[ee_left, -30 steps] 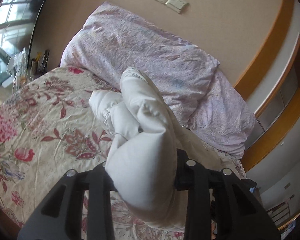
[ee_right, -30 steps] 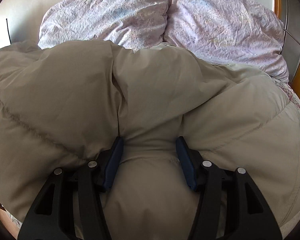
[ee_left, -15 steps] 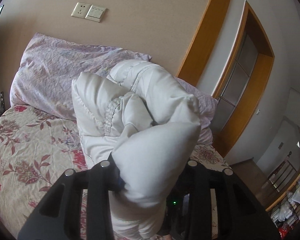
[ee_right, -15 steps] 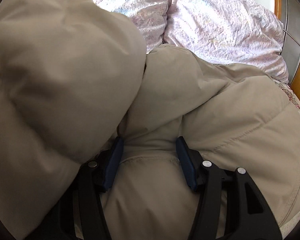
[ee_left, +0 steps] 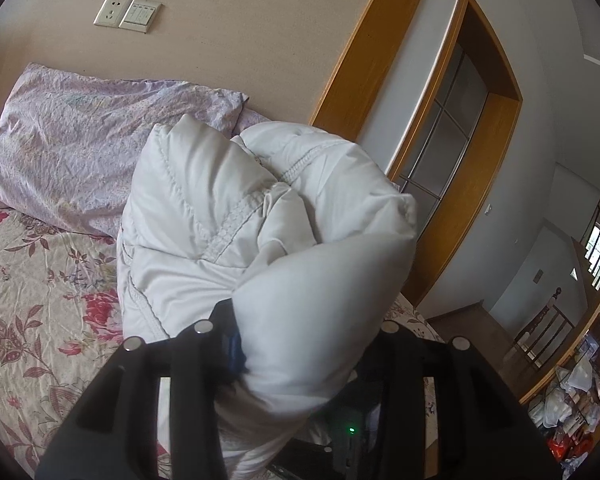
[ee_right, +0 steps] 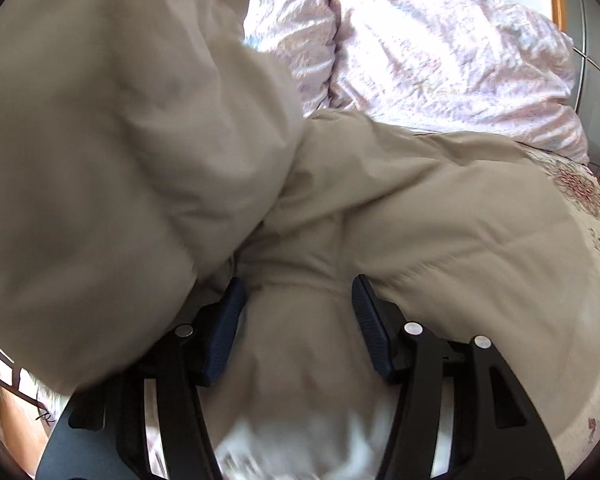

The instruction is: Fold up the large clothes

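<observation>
While raised and tilted slightly down, left claw easing open around padded coat, right claw clamping its hem.

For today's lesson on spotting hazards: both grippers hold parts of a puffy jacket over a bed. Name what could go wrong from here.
1. The left gripper has a thick roll of the jacket between its jaws, which are opening; the bundle may slip out and unroll.
2. The right gripper pinches only a narrow ridge of the jacket; a pull could tear it free.
3. A big raised fold fills the right wrist view, hiding much of the bed, so placement may be misjudged.
</observation>
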A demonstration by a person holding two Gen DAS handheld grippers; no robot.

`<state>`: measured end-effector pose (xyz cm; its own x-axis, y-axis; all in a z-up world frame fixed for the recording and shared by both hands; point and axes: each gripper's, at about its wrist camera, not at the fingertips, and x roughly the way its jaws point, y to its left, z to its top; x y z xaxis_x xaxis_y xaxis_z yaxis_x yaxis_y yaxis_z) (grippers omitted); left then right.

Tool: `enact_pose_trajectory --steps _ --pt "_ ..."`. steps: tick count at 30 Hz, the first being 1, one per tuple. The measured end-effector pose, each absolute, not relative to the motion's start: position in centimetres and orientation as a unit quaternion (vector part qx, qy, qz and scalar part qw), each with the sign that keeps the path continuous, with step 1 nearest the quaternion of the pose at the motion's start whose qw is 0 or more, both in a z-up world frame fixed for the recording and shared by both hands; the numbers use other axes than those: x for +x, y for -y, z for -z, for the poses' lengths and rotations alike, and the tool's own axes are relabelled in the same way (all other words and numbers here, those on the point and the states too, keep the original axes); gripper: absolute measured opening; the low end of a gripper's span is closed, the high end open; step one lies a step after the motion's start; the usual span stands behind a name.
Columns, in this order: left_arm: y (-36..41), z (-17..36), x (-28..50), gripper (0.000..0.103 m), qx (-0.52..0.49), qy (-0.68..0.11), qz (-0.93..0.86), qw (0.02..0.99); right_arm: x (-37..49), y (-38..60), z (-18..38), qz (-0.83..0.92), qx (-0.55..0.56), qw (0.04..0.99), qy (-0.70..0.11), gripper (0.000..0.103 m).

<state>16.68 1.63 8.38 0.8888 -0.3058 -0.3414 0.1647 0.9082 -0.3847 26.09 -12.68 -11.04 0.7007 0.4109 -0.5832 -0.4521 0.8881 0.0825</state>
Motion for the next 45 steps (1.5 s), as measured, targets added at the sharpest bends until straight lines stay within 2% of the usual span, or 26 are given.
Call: enact_pose_trajectory --steps 6,14,25,45 --pt "1.1 -6.9 17.8 0.04 -0.163 -0.214 0.141 0.953 23.6 17.5 10.2 -0.191 -0.044 0.944 -0.267 0.057" --pt "5.6 -4.3 20.0 0.041 -0.152 -0.241 0.178 0.942 23.3 24.1 11.3 -0.142 -0.004 0.95 -0.277 0.057" --pt "13.2 0.9 23.9 0.041 -0.124 -0.325 0.234 0.908 21.4 25.8 12.8 -0.156 0.011 0.95 -0.269 0.057" --pt "19.3 4.9 26.8 0.048 -0.037 -0.384 0.238 0.891 19.6 28.8 14.6 -0.136 0.056 0.96 -0.237 0.057"
